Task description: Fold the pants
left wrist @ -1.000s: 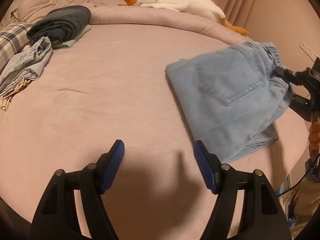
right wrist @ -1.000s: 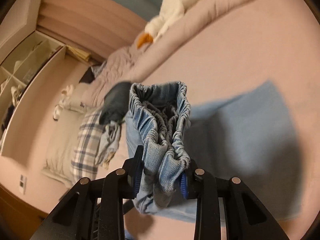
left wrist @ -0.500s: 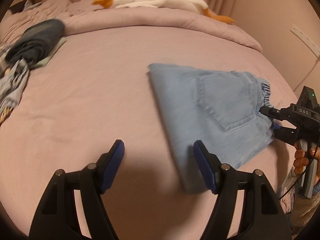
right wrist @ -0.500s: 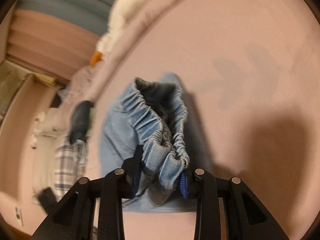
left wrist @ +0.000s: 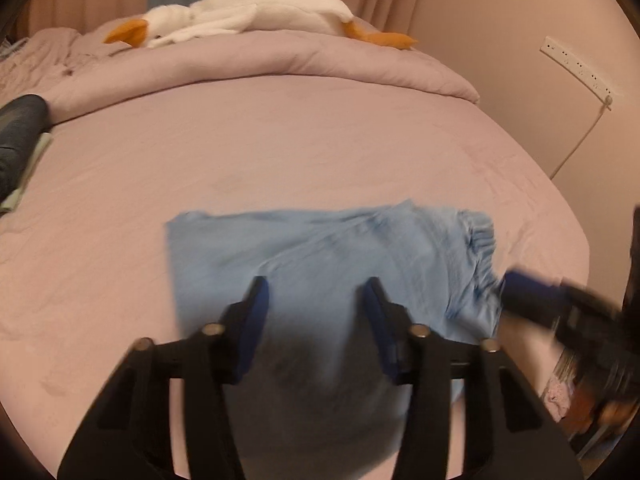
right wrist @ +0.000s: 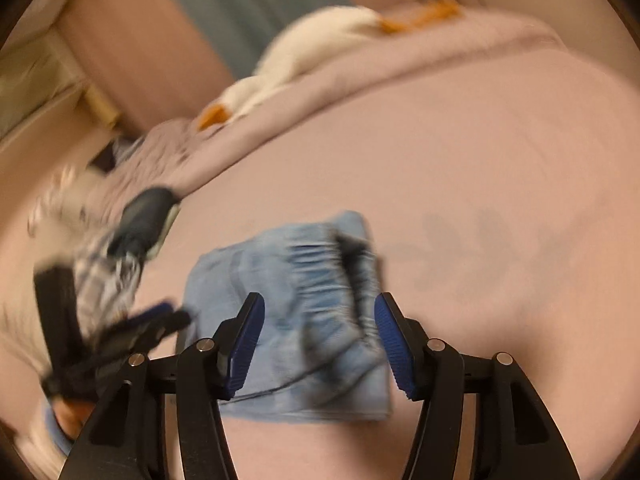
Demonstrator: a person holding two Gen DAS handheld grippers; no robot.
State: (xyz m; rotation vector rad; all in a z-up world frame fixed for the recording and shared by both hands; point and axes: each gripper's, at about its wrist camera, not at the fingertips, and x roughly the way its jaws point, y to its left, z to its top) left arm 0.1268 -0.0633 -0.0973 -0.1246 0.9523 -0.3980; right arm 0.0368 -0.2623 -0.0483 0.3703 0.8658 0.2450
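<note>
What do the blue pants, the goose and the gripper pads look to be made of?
Pants: light-washed denim, matte, with a gathered, probably elastic waistband.
Goose: soft plush, white and fuzzy, with an orange beak and feet.
Left gripper pads: likely blue rubber; the right gripper pads show a ribbed, matte face.

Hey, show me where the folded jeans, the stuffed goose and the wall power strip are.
folded jeans (left wrist: 320, 248), left wrist view, on the flat denim top.
stuffed goose (left wrist: 272, 4), left wrist view, on its white body.
wall power strip (left wrist: 576, 65), left wrist view, on its white casing.
</note>
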